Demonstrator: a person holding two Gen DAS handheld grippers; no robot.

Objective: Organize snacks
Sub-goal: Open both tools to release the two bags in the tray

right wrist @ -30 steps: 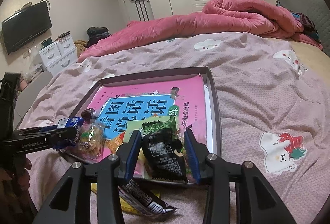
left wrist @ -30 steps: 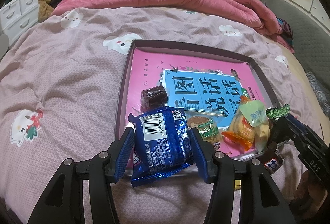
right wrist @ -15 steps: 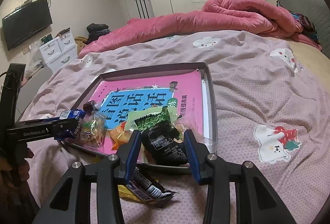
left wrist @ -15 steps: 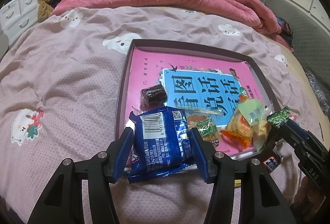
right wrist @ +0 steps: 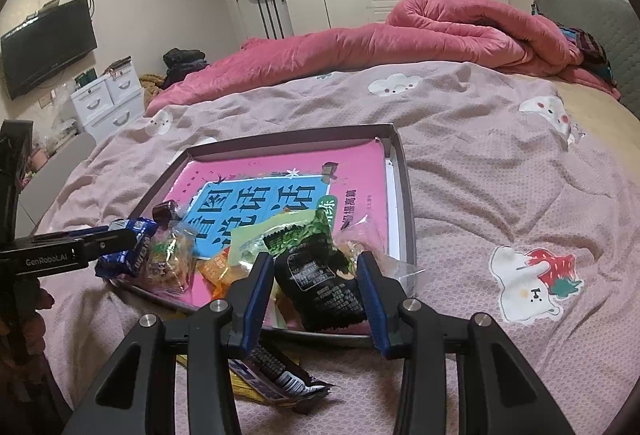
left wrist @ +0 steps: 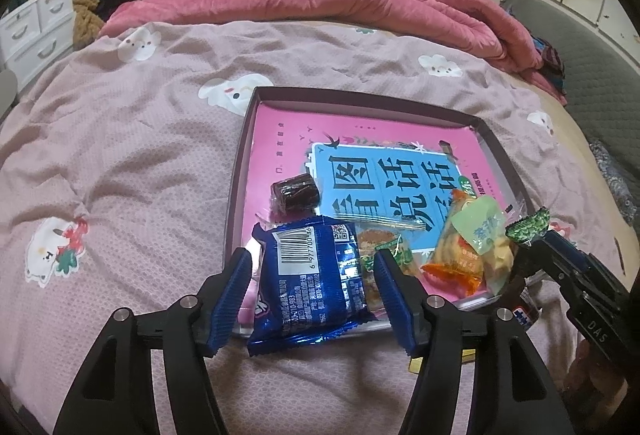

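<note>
A dark shallow tray (left wrist: 362, 95) with a pink and blue book inside lies on the bed; it also shows in the right wrist view (right wrist: 409, 203). My left gripper (left wrist: 314, 267) is shut on a blue snack packet (left wrist: 310, 275) at the tray's near left edge. My right gripper (right wrist: 316, 271) is shut on a black and green snack packet (right wrist: 320, 275) at the tray's near right edge. A dark brown wrapped sweet (left wrist: 295, 192), a clear packet with a green label (left wrist: 384, 251), an orange packet (left wrist: 456, 255) and a pale green packet (left wrist: 486, 231) lie in the tray's near end.
A black and white wrapper (right wrist: 276, 375) over a yellow packet lies on the bedspread just below the tray. The pink quilt (left wrist: 320, 7) is heaped at the far side of the bed. White drawers (right wrist: 108, 99) stand at the left.
Both grippers have drawn back slightly toward the tray's near edge with their packets. The blue packet now hangs over the tray's rim onto the bedspread.
</note>
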